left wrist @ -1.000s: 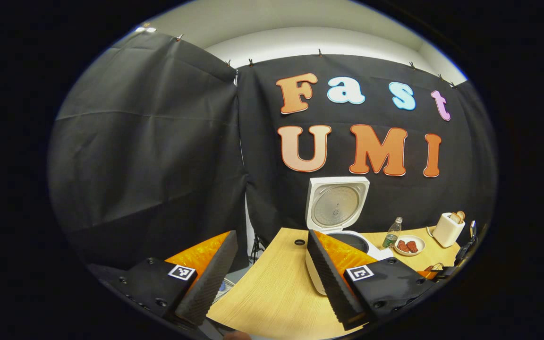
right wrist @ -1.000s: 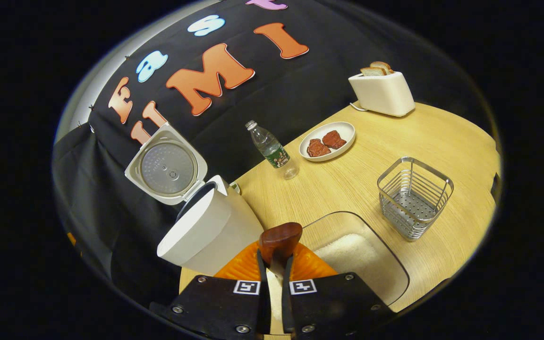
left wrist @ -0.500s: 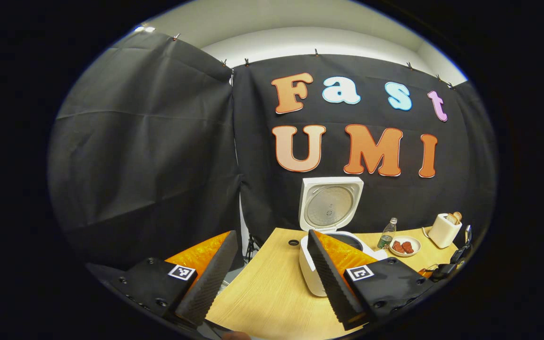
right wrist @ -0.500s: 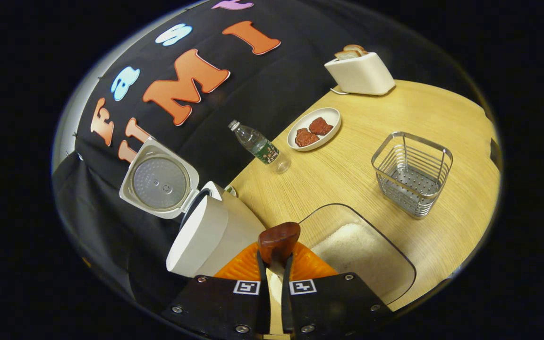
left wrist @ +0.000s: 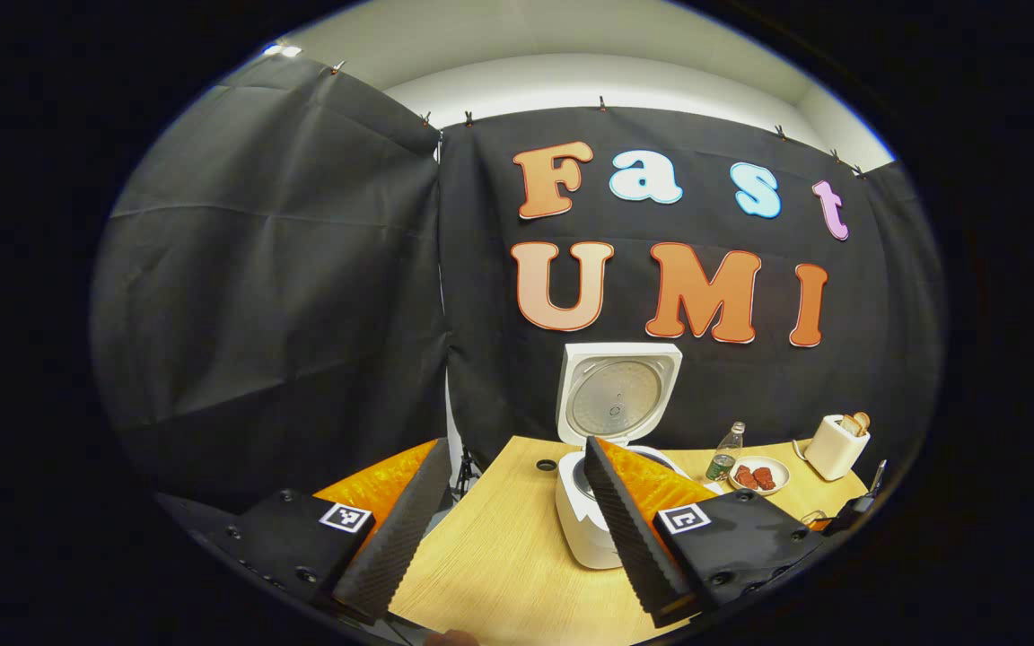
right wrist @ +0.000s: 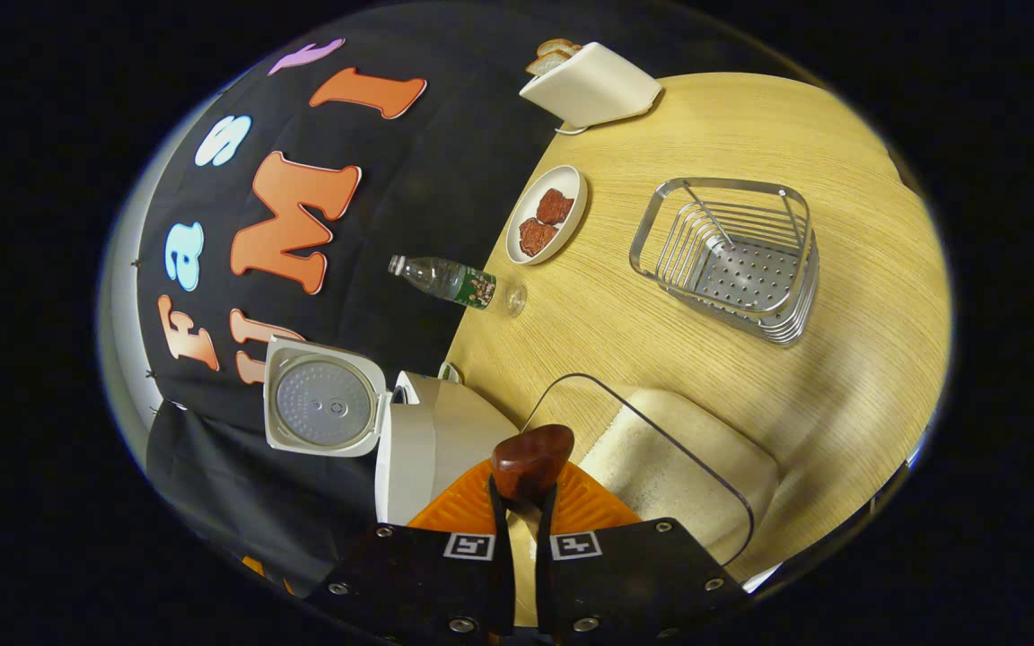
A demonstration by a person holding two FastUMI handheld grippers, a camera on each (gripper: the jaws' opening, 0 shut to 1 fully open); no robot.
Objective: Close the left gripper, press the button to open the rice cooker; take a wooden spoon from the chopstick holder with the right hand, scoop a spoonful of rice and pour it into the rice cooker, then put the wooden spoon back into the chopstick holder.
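the wooden spoon (right wrist: 530,460) is clenched between the fingers of the right tool (right wrist: 521,502), its rounded end poking up just beyond them, over the near corner of the clear rice tray (right wrist: 661,467). i judge it is held there to scoop (the bowl end is hidden, so i cannot tell whether it is loaded). just beside the tray on one side stands the rice cooker (right wrist: 423,444), lid up, so the button step looks done. past the tray on the bench (right wrist: 750,108) is the wire chopstick holder (right wrist: 732,256), with no utensils standing in it, with a plate of food, a bottle and a toaster beyond.

the left tool (left wrist: 512,511) is released, fingers spread and gripping nothing, held back from the cooker. its view gives the cooker upright and front-on; the right gripper view adds the tray and holder.
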